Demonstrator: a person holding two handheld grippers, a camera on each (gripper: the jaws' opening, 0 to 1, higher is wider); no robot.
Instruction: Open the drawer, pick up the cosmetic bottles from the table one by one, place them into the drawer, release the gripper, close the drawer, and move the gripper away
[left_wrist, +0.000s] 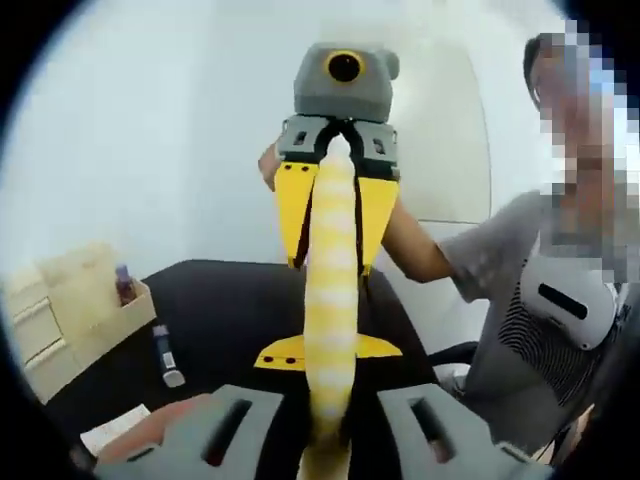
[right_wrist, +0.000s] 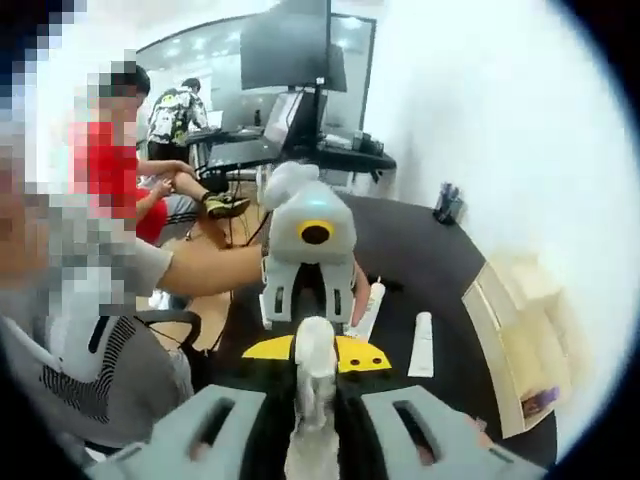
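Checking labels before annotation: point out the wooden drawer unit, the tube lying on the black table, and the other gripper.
wooden drawer unit (left_wrist: 60, 310), left gripper view, its front face.
tube (right_wrist: 422, 343), right gripper view, middle of its body.
other gripper (left_wrist: 338, 215), left gripper view, between its yellow fingers.

In the left gripper view the left gripper (left_wrist: 325, 425) is cut off by the bottom edge, and a blurred yellow-white striped part hides the gap between its jaws, so I cannot tell how they stand. The wooden drawer box (left_wrist: 62, 305) is cut by the dark rim; the bottle (left_wrist: 124, 284) in it is half hidden. In the right gripper view a pale blurred part covers the right gripper (right_wrist: 316, 425) the same way. The small label on the drawer box (right_wrist: 520, 345) is too small to read.
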